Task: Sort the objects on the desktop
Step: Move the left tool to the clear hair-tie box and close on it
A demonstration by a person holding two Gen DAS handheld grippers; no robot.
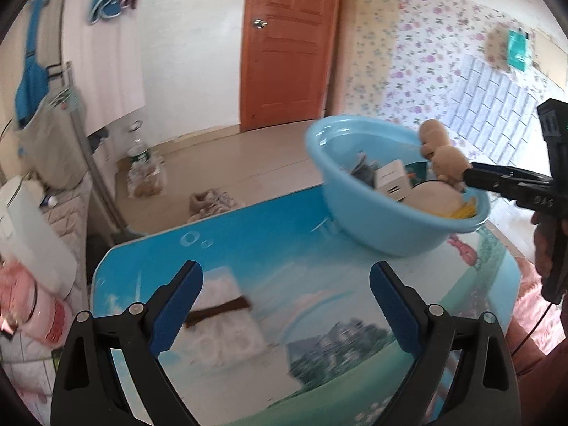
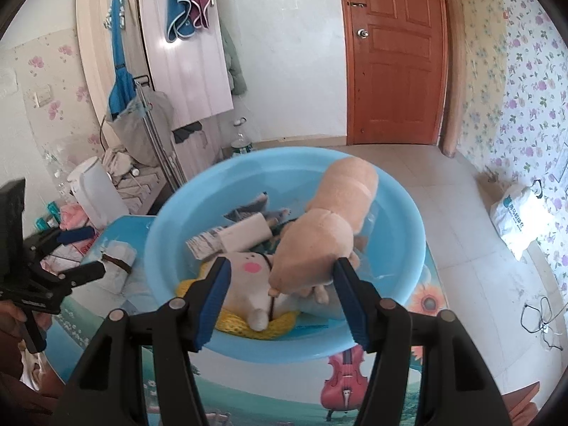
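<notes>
A tan plush toy (image 2: 330,223), soft and lumpy with a rounded head and a stubby body, is hanging over the light blue plastic basin (image 2: 408,234). The right gripper (image 2: 280,266) is holding its fingers apart, with the toy's lower end touching the right finger; whether it is truly gripped I cannot tell. Inside the basin are lying a cream plush with a pink cheek (image 2: 248,277) on yellow knit (image 2: 234,323), a small white box (image 2: 245,236) and printed packets (image 2: 204,245). The basin is sitting on the scenic-print table (image 1: 284,248). The left gripper (image 1: 285,305) is hovering with fingers wide apart above a white folded cloth with a brown band (image 1: 227,316) on the table.
</notes>
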